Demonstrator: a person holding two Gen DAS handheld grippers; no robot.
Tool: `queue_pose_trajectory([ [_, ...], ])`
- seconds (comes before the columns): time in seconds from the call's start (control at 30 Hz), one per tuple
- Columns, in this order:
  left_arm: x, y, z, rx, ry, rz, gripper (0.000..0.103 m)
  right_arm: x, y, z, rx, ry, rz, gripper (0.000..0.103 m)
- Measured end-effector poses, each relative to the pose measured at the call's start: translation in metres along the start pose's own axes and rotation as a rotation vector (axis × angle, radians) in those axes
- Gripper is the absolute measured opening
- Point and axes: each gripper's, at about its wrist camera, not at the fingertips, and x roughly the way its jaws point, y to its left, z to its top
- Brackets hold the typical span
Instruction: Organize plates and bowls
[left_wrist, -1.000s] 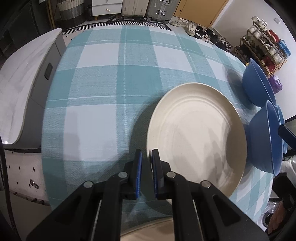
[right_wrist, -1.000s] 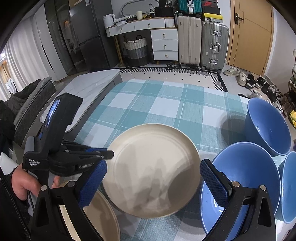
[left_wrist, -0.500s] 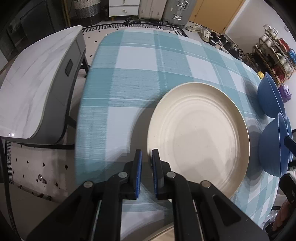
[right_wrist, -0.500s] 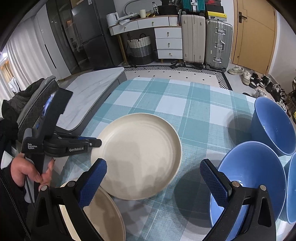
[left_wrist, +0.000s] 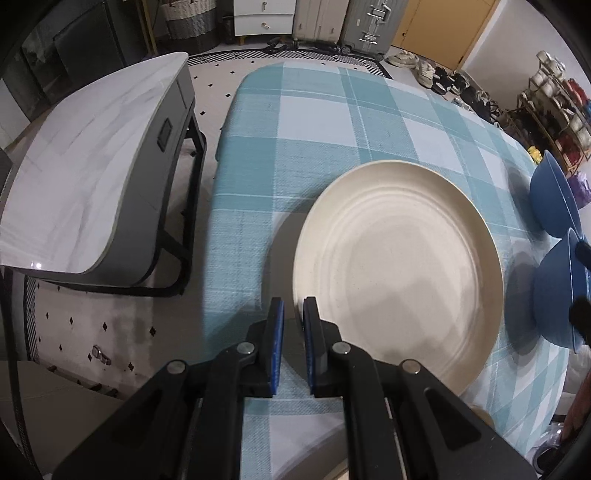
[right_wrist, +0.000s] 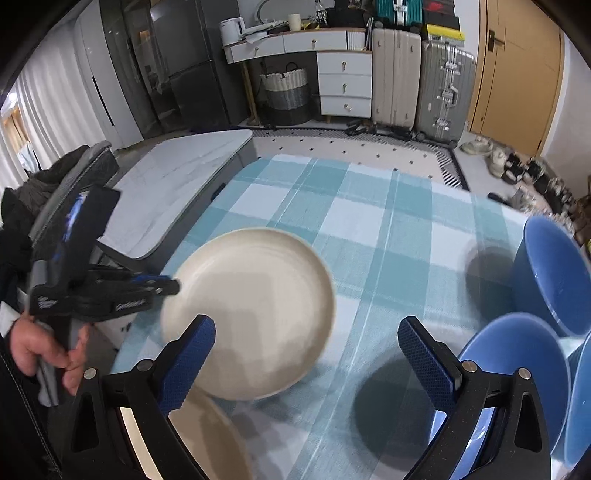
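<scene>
Two cream plates and blue bowls on checked tablecloth

Left hand-held gripper clamped shut, right hand-held gripper wide open.

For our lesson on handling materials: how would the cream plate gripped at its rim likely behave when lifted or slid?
The cream plate holds its flat shape from a rim grip by the left gripper, so it is probably stiff. Its smooth, matte surface may slip between the pads. Broad and shallow, it seems unlikely to tip or roll.
</scene>
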Motion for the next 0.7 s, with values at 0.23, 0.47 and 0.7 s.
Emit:
queue_pose_trajectory([
  [0.23,-0.003,0.007,-0.003,-0.011,-0.012,0.002,0.008,0.019,0.005,0.016,-0.016,0.018,-0.004,0.099],
  [0.47,-0.005,0.012,-0.007,-0.018,-0.017,-0.001,0.011,0.069,0.004,0.026,0.025,0.125,-0.011,0.095],
  [0.7,-0.003,0.018,-0.006,-0.049,-0.01,-0.027,0.011,0.101,-0.003,0.019,0.065,0.243,0.005,0.07],
])
